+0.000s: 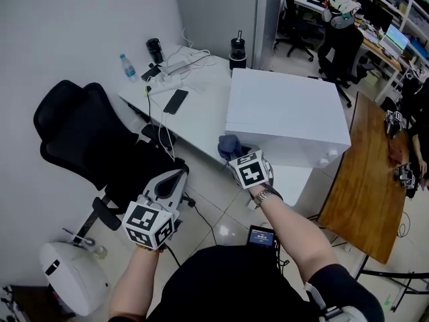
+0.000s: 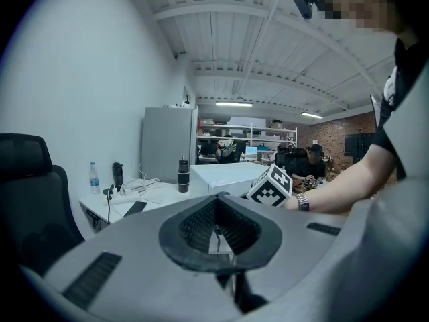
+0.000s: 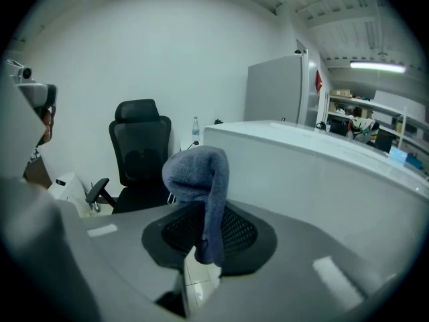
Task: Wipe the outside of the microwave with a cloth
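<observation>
Cloth (image 3: 196, 173), blue-grey and soft, is pinched by its lower end in the right claw (image 3: 206, 227). The jaws stand narrow with the fabric between them, and the rest bulges up in a loose wad and flops over. It looks light and limp, so it will likely fold and drag rather than push. A hold low on the bunched part, as now, leaves the wad free to press flat against a panel.

The microwave (image 1: 285, 116), a white box, sits at the right end of the surface (image 1: 201, 109), with its near side just ahead of the cloth. Whether the two touch I cannot tell from the head view. Its walls look smooth, hard and stiff, and it is probably heavy enough not to slide under a light wipe.

The left claw (image 2: 218, 210) is closed on nothing, well apart from the microwave, beside the office chair (image 1: 87, 133).
</observation>
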`<state>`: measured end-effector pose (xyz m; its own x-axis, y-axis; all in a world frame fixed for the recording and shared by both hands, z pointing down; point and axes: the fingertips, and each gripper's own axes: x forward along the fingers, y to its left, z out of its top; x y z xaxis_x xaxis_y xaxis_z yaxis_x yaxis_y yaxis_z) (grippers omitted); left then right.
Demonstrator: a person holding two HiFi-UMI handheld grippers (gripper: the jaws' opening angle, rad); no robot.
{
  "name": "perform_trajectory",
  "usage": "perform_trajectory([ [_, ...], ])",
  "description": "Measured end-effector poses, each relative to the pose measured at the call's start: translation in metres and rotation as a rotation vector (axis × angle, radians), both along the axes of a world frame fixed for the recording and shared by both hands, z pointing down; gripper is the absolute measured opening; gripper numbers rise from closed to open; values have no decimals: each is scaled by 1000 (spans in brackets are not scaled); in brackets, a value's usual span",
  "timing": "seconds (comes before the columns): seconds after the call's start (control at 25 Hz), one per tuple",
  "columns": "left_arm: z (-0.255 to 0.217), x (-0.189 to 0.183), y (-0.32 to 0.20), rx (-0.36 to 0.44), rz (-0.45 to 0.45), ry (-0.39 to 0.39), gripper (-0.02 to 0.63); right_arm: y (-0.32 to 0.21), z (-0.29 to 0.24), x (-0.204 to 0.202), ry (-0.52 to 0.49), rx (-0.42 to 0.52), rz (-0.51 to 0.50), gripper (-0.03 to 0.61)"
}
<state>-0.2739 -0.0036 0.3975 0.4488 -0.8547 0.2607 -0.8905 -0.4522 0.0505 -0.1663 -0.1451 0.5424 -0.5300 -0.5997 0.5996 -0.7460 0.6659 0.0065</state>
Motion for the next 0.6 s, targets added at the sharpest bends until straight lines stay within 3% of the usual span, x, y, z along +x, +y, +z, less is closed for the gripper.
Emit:
perform_trajectory([
  [0.6,-1,31,-7,3,95,25,5,-1,-3,69,37,-2,139,61],
])
